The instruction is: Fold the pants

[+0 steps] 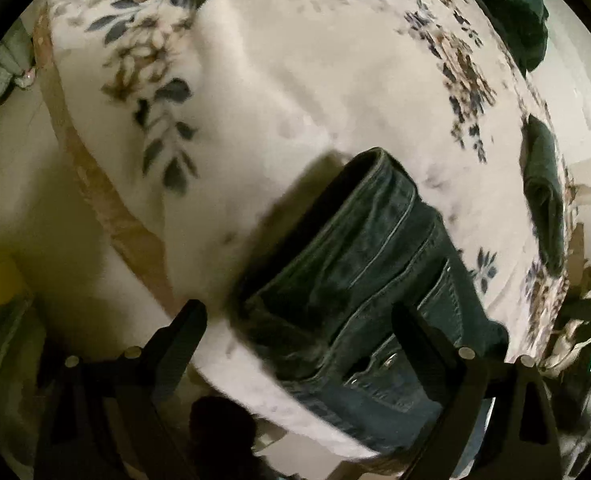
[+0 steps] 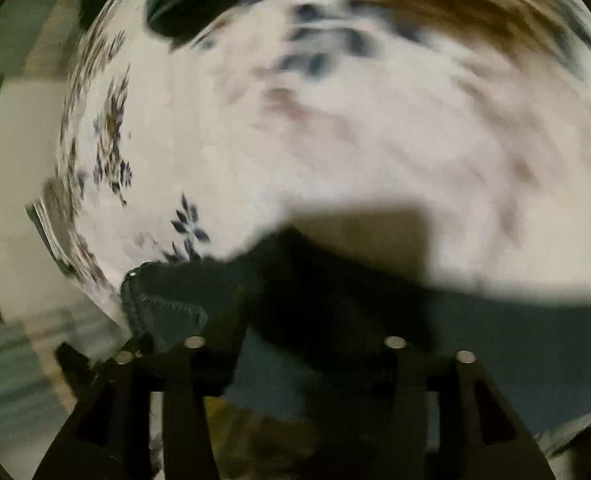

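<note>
Lying folded near the edge of floral blanket point(image 1: 295, 80): jeans point(image 1: 359, 272) | left gripper point(image 1: 299, 320) spread wide, empty | right gripper point(image 2: 295, 320) grip unclear, blurred

Floral blanket point(image 1: 295, 80) (cream, blue-brown print); dark green garments point(image 1: 543, 192) at its edge.
</note>
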{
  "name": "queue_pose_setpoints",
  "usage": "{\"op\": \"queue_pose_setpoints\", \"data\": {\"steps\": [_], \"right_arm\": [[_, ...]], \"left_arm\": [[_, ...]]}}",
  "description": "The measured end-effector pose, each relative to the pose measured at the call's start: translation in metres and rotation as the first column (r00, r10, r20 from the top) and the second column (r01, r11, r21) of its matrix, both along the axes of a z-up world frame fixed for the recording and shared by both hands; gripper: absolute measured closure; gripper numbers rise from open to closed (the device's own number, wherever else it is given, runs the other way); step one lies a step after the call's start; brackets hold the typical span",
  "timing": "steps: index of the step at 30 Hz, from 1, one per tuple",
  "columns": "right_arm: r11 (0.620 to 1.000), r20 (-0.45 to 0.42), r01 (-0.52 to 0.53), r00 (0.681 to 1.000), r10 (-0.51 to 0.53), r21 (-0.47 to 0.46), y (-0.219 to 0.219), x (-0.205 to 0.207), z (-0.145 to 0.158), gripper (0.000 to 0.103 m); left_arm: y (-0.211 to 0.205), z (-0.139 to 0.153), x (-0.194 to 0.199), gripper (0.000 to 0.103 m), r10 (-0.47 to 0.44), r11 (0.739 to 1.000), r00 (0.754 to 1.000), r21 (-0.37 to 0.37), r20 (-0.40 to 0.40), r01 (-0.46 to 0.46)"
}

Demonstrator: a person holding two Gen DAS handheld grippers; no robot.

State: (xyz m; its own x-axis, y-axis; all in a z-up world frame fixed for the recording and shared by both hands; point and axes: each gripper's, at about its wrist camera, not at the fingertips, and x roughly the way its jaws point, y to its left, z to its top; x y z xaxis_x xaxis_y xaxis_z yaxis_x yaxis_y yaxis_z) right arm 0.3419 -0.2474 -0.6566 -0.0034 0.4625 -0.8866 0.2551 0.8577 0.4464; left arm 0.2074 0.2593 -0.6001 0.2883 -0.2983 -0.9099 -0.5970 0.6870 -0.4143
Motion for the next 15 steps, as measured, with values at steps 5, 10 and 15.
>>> {"op": "queue_pose_setpoints", "data": {"steps": [5,10,15], "right_arm": [[0.960,-0.177,0.268,0.944,-0.277,-0.076,-0.065,-0.098,-0.024,0.051],[0.881,-0.292,0.460,0.832,-0.472,-0.114,-0.106,-0.172,-0.066,0.051],[0.816,-0.284,0.571,0.771,-0.570,-0.088,-0.122,-0.191,-0.086,0.052]], "left_arm": [[-0.008,-0.020,0.003,0.034,0.050,0.998,0.999,-0.043,0.007,-0.050],[0.000,-0.014,-0.012,0.072,0.054,0.998,0.996,-0.013,0.070,-0.054],[0.003,-0.004,-0.012,0.076,-0.029,0.999,0.996,0.018,0.083,0.028]]}}
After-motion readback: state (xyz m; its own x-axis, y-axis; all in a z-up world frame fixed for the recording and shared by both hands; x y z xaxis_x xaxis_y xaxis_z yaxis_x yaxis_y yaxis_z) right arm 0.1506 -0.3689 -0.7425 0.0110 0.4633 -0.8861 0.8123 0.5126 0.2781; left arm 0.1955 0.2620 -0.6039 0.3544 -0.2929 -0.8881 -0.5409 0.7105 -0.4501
